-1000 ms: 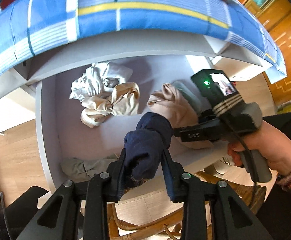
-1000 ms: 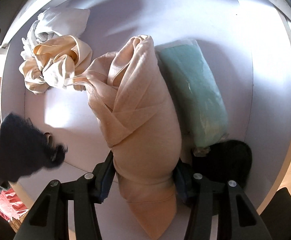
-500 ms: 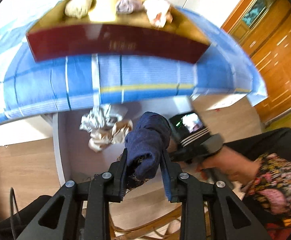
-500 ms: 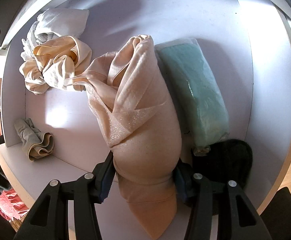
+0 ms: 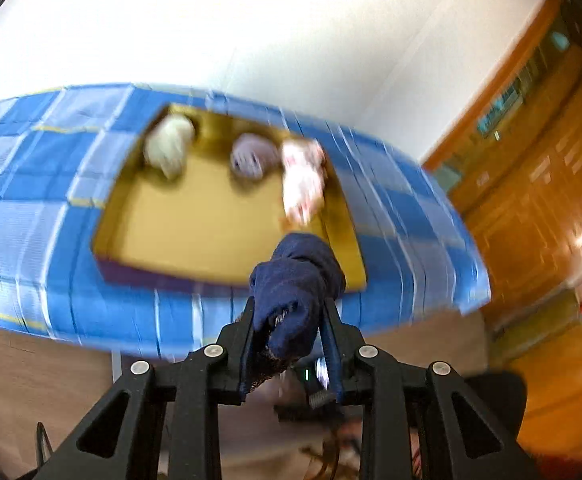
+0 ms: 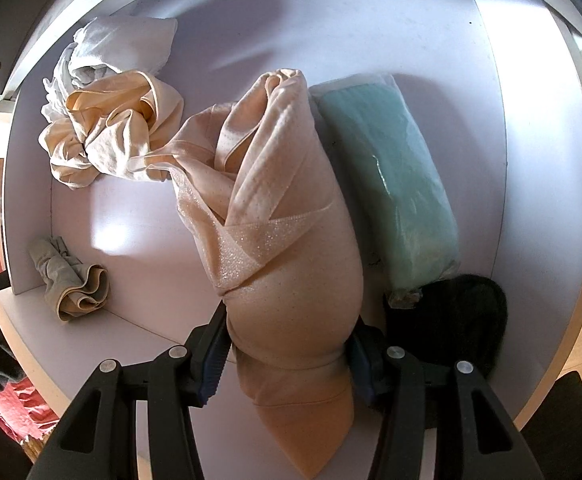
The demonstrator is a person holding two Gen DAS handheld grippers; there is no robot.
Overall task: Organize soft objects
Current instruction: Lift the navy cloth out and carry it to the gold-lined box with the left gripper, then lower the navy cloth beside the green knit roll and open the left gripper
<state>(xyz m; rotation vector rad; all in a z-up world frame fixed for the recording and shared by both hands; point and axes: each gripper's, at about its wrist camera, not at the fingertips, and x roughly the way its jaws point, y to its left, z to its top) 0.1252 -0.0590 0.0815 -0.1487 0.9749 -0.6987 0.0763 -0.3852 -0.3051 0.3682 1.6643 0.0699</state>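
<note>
Left gripper [image 5: 289,330]: pinching a navy sock bundle [image 5: 297,284], which fills the gap and bulges out past the tips toward 12 o'clock.
Navy sock bundle: held above the near edge of the blue checked cloth [image 5: 31,184]; picture blurred.
Box [image 5: 211,220]: shallow, yellow floor, dark outer wall, lying on the blue checked cloth at 11 o'clock from the left gripper.
Box contents: three soft bundles along the far wall, namely a cream one [image 5: 171,146] at the left, a lilac one [image 5: 253,156] in the middle, a pink-and-white one [image 5: 303,178] at the right.
Right gripper [image 6: 287,354]: pinching a peach cloth roll [image 6: 287,248] near its lower end; the roll runs toward 12 o'clock.
Shelf [image 6: 371,20]: white compartment with side walls, bearing the cloths in the right wrist view.
Teal pack [image 6: 391,184]: in clear wrap, just beside the peach cloth roll at 2 o'clock.
Black item [image 6: 455,320]: at 3 o'clock from the right gripper, touching the teal pack's near end.
Cream cloth [image 6: 119,136]: crumpled, at 10 o'clock, touching a white cloth [image 6: 119,46] behind it.
Grey-beige sock [image 6: 71,280]: at 9 o'clock, near the left wall, apart from the rest.
</note>
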